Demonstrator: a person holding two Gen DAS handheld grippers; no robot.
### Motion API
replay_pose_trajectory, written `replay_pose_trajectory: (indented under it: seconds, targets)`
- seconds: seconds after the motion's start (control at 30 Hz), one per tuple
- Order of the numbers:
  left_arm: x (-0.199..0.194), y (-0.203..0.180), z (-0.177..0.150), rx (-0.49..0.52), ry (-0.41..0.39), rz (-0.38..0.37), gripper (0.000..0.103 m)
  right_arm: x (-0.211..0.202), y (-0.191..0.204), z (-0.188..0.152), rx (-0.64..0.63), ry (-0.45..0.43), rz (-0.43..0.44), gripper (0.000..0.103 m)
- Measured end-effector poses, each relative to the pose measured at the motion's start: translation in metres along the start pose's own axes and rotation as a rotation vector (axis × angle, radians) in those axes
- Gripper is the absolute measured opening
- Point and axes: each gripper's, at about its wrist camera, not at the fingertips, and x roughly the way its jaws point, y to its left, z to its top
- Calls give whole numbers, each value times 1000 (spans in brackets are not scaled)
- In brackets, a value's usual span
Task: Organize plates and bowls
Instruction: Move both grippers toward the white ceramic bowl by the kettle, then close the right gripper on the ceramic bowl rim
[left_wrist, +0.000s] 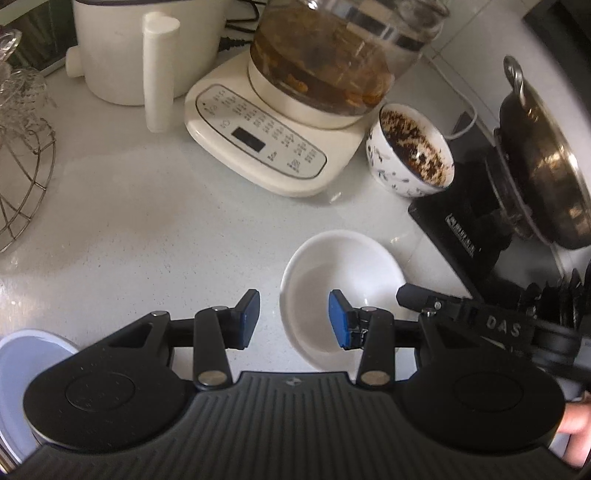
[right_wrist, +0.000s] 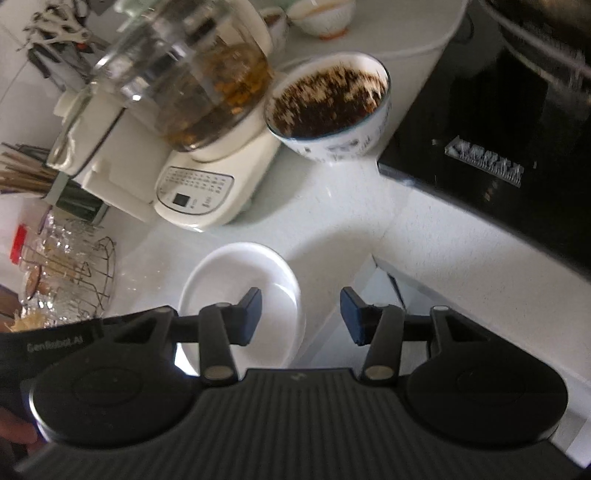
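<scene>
On countertop: white bowl; both tools open.

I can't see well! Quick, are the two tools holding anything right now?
Left tool: open, holding nothing, above the white dish.
Right tool: open, holding nothing, over the same dish's edge.

the left gripper hangs with jaws apart and nothing between them, straddling the near-left rim of the white dish. beyond the dish stands a stained patterned bowl, touching the kettle base.
</scene>
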Motion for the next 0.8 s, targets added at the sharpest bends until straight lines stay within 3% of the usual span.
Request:
replay_pose_trajectory:
  seconds: [0.17, 0.47, 0.63, 0.8]
  targets:
    - [9, 2, -1, 6, 29, -14, 47, 10, 0, 0, 3, 19, 11, 41]
    - [18, 9, -2, -25, 54, -35, 45, 23, -1, -1, 28, 73, 35, 21]
    - [19, 7, -5, -13, 53, -48, 33, 27, 0, -4, 24, 102, 52, 15]
    - [17, 4, -8, -5, 41, -40, 29, 26, -1, -4, 17, 100, 46, 11]
